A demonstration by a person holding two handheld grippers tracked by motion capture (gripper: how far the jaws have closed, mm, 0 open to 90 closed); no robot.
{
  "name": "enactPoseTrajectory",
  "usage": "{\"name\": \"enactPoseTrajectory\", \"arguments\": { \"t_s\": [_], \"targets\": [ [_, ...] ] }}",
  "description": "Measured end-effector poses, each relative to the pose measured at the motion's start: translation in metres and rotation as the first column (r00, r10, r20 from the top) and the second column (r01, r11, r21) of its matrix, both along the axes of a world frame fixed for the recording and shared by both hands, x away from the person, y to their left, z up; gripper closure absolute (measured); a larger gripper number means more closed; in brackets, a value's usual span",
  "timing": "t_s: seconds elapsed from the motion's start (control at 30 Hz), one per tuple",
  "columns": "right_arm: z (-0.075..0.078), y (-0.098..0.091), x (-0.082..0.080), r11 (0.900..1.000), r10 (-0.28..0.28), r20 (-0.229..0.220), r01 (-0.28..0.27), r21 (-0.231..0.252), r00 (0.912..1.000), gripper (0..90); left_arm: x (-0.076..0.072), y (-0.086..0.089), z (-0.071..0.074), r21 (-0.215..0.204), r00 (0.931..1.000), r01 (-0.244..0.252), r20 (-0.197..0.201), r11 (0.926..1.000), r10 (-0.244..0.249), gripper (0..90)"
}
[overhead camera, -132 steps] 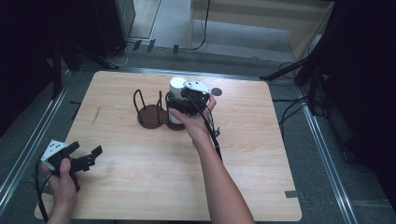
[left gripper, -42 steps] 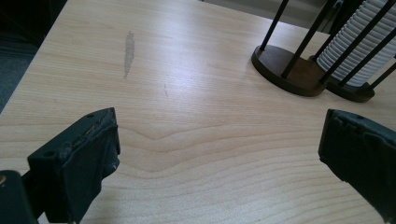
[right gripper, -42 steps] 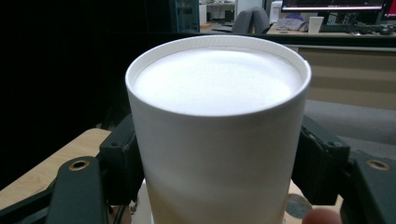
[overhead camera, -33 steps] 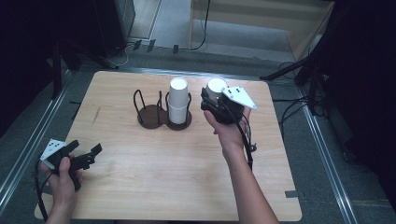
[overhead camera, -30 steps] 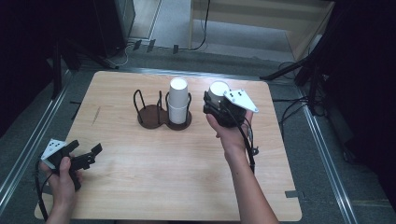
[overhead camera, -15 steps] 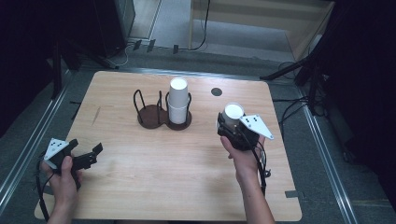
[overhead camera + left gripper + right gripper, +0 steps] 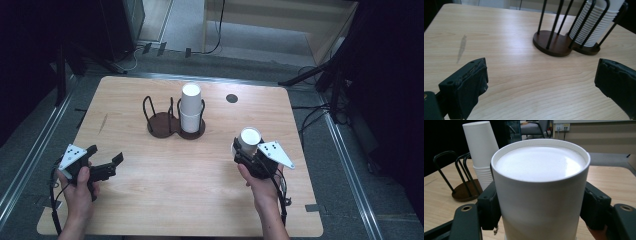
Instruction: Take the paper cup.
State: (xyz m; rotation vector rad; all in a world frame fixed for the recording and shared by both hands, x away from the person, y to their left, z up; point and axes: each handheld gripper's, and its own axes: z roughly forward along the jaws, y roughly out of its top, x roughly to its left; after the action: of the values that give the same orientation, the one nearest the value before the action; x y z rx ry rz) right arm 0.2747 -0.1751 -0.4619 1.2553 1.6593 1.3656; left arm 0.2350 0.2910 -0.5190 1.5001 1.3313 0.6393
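R tongs (image 7: 243,150) clamp upside-down white cup (image 7: 248,140) — L tongs (image 7: 111,164) gape wide over table (image 7: 200,190).

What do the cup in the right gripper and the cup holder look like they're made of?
Cup: probably paper, matte white, with a rolled rim. Holder: seemingly thin black metal rods on a dark brown base, perhaps wood.

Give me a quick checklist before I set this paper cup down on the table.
1. Right hand-held gripper clamped on the cup: ok, a pad on each side.
2. Cup upside down, base up: ok.
3. Cup clear of the cup stack and holder: ok.
4. Wood below the cup bare: cannot tell, hidden.
5. Left hand-held gripper open, empty, out of the way: ok.
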Motion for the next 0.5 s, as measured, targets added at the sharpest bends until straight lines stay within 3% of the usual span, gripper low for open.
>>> {"name": "enactPoseTrajectory", "arguments": {
  "t_s": [0.3, 0.4, 0.43, 0.5],
  "targets": [
    [0.003, -0.007, -0.003, 0.9998, 0.007, 0.010, -0.007, 0.020, 0.9999, 29.0, 0.009, -0.030, 0.016, -0.028, 0.9985, 0.048, 0.026, 0.9985, -0.047, 0.0],
    [0.002, -0.005, -0.003, 0.9997, 0.013, 0.005, -0.013, 0.020, 0.9999, 29.1, 0.015, -0.039, 0.018, -0.040, 0.9958, 0.091, 0.019, 0.9951, -0.090, 0.0],
    [0.002, -0.002, -0.005, 0.9997, 0.019, 0.001, -0.019, 0.015, 0.9998, 29.1, 0.016, -0.047, 0.019, -0.029, 0.9920, 0.124, 0.024, 0.9918, -0.124, 0.0],
    [0.001, -0.001, -0.006, 0.9997, 0.021, 0.003, -0.021, 0.011, 0.9998, 29.1, 0.016, -0.050, 0.018, -0.016, 0.9894, 0.143, 0.025, 0.9895, -0.143, 0.0]
  ]
}}
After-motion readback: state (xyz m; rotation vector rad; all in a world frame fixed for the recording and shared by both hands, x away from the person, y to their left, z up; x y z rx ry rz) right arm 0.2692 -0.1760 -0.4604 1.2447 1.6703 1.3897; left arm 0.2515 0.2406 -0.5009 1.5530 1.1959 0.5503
